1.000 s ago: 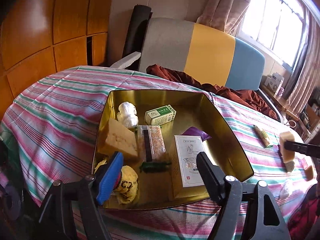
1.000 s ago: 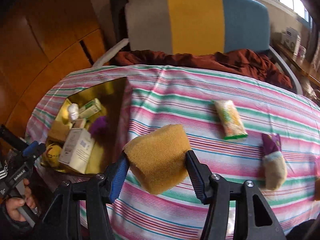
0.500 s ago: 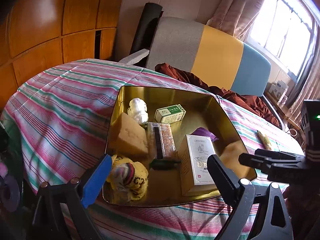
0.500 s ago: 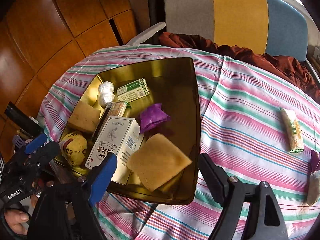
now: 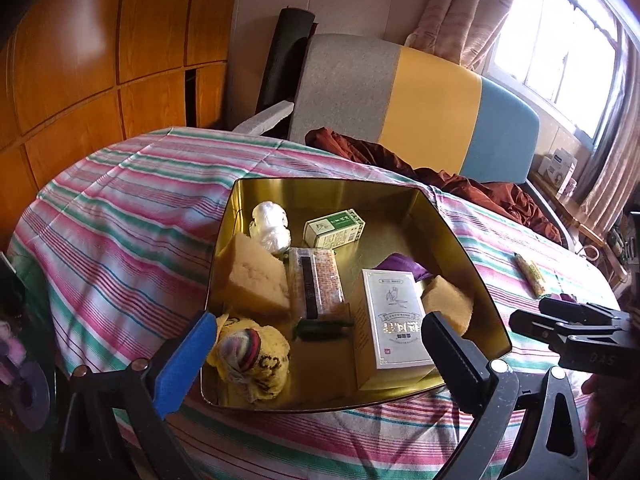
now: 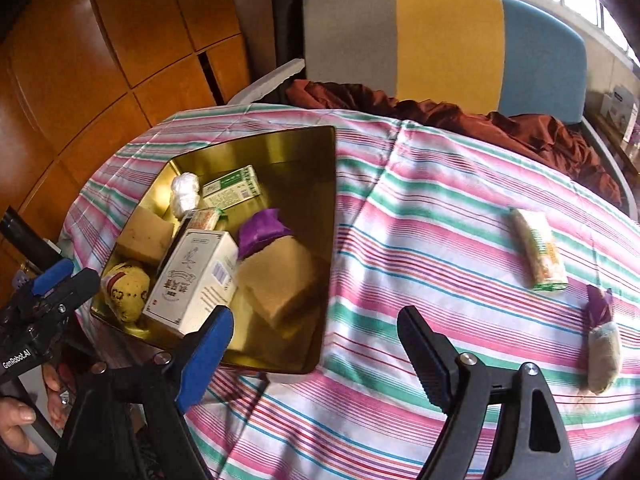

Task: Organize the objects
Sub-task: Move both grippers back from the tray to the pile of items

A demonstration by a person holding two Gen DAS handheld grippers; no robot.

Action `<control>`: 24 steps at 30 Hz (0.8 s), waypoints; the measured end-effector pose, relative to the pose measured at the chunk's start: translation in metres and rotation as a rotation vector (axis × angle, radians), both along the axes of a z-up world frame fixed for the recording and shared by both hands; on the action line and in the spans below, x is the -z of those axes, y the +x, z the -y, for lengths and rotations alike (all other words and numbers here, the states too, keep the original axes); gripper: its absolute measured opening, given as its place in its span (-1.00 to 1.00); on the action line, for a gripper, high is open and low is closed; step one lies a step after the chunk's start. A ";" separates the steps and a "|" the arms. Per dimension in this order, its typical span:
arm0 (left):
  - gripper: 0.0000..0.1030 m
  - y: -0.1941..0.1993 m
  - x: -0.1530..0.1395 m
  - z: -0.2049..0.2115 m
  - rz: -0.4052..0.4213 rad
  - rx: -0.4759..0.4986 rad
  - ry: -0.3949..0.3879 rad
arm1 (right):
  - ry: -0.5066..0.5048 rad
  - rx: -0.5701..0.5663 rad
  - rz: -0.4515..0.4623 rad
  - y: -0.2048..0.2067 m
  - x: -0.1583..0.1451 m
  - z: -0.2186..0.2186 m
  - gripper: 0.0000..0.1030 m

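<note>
Left wrist view: left gripper [image 5: 316,344] spread wide, jaws just opened further, gripping nothing, poised over gold tin [image 5: 460,240] holding sponge [image 5: 448,304] beside white box [image 5: 396,320].

Right wrist view: right gripper [image 6: 316,344] jaws apart, empty; sponge [image 6: 280,280] lies inside tin [image 6: 324,208]; snack packet [image 6: 540,256] on striped tablecloth [image 6: 420,240].

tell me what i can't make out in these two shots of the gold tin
- Left wrist view: the dark green item on the tin floor is too small to identify.
- Right wrist view: the white carton hides the tin's middle.
- Both views: carton print too small to read.
</note>
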State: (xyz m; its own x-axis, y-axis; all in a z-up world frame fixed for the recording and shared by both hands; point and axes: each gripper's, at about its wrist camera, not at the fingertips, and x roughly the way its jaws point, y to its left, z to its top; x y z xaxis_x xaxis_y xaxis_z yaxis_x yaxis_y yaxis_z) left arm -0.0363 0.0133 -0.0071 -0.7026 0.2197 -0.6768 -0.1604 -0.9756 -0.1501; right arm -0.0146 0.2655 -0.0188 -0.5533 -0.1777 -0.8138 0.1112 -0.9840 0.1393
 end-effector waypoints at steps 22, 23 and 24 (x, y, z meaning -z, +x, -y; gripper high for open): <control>0.99 0.016 -0.021 -0.073 -0.060 0.197 -0.104 | 0.046 0.485 -0.041 0.048 -0.017 -0.209 0.66; 0.99 0.017 -0.022 -0.079 -0.063 0.213 -0.108 | 0.038 0.530 -0.044 0.051 -0.015 -0.223 0.66; 0.99 0.018 -0.022 -0.084 -0.066 0.227 -0.113 | 0.033 0.576 -0.048 0.055 -0.014 -0.235 0.66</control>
State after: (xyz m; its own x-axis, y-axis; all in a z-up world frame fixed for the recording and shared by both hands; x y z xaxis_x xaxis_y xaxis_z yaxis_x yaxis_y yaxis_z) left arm -0.0183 0.0978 0.0150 -0.6872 0.3028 -0.6604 -0.3832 -0.9233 -0.0246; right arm 0.0401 0.5004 -0.0050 -0.5894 0.1884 -0.7856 -0.4385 -0.8913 0.1153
